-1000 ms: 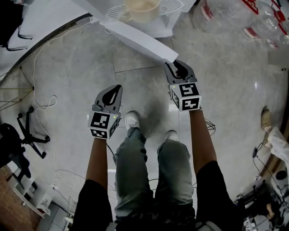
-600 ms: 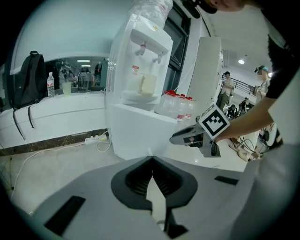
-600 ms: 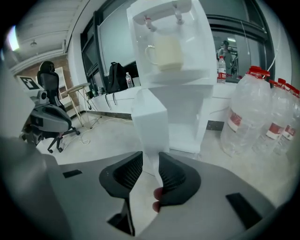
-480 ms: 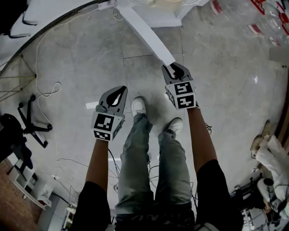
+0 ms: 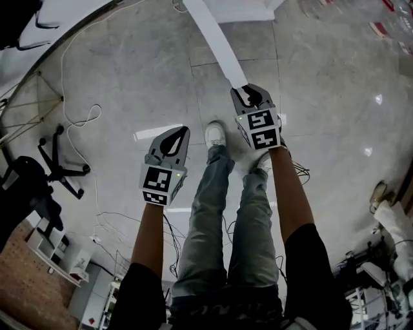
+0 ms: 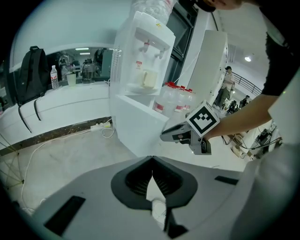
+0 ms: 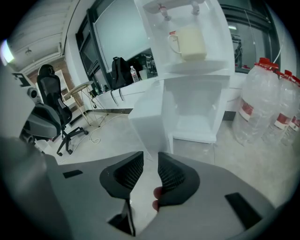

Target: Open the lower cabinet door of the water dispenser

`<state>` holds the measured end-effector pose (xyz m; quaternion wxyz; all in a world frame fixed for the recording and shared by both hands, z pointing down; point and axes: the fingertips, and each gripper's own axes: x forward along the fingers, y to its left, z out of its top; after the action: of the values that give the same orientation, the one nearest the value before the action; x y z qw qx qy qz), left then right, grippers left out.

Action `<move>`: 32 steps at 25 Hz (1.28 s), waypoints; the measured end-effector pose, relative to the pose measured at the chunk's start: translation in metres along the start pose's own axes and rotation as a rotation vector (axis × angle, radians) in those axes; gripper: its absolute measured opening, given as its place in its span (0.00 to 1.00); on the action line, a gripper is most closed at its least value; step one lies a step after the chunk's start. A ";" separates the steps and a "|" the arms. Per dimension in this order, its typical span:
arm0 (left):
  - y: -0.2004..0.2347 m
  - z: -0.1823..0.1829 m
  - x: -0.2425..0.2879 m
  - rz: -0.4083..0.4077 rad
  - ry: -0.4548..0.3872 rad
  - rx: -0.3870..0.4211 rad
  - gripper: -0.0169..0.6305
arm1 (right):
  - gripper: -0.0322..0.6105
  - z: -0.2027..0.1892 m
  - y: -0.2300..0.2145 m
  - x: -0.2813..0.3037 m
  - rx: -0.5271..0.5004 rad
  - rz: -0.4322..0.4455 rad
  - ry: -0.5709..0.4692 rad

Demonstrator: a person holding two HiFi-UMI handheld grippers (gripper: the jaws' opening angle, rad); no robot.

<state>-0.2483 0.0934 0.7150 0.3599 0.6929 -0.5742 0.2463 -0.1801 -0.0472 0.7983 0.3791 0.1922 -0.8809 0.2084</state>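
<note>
closing on nothing, right claw [image 7: 150,154] faces the swung-out cabinet door [image 7: 149,124]; left claw [image 6: 152,160] pinched.

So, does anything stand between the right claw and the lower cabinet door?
Nothing visible does. The right claw is right at the free edge of the open cabinet door; its jaws are closing, with only floor showing between them.

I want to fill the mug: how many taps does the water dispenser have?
2. In the right gripper view they sit side by side above the mug: the left tap and the right tap. None seems hidden.
</note>
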 end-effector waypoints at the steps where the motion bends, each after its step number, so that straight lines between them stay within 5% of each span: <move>1: 0.002 0.000 -0.002 -0.001 0.003 -0.001 0.05 | 0.22 -0.001 0.008 0.002 -0.007 0.013 0.009; 15: 0.039 -0.008 -0.020 0.008 0.045 -0.037 0.05 | 0.19 -0.008 0.078 0.043 -0.040 0.136 0.086; 32: 0.032 -0.005 -0.021 -0.035 0.057 -0.004 0.05 | 0.14 0.005 0.095 0.045 0.017 0.123 0.032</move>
<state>-0.2836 0.1079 0.7086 0.3819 0.6948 -0.5518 0.2586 -0.2592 0.0219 0.8080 0.3779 0.1374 -0.8830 0.2421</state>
